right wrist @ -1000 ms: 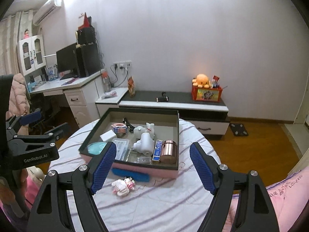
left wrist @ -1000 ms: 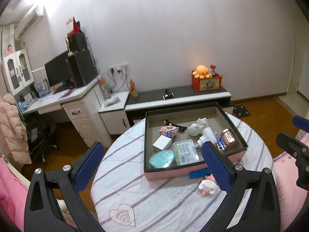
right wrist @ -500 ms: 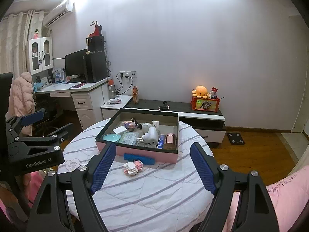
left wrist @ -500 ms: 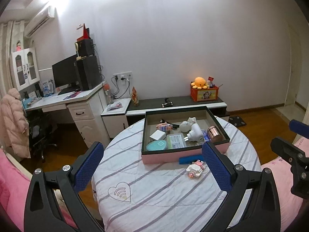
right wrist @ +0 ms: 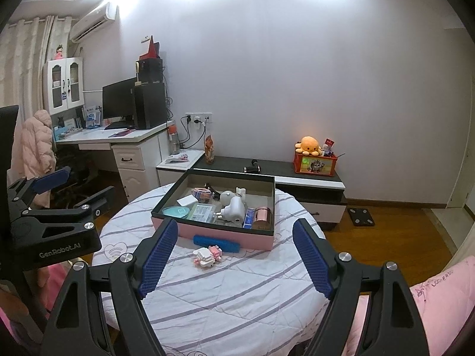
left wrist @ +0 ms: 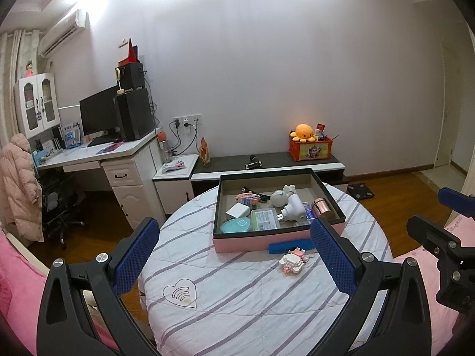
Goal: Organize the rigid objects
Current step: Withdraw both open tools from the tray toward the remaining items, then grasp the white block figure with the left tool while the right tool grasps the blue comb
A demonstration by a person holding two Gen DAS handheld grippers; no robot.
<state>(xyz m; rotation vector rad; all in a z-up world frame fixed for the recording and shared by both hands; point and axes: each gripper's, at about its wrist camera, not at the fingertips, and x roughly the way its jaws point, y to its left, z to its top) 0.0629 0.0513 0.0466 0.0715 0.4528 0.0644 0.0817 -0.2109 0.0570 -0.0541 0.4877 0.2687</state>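
Both sets of fingers spread wide, nothing gripped: left gripper (left wrist: 237, 259), right gripper (right wrist: 234, 259).
Blue bar (right wrist: 216, 243) and block toy (right wrist: 207, 256) lie ahead of right fingers, just short of pink box (right wrist: 225, 236).
Toy judged best approached low, fingers straddling it.
Bar touches box wall: little clearance there.
Open surface (right wrist: 237, 290) beneath fingers; round edge near.

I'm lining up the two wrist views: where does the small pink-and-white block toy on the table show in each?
Left wrist view: the block toy lies right of centre, just inside the right finger.
Right wrist view: the block toy lies left of centre, between the open fingers.
Shared landmark: the blue bar against the pink box's front wall.
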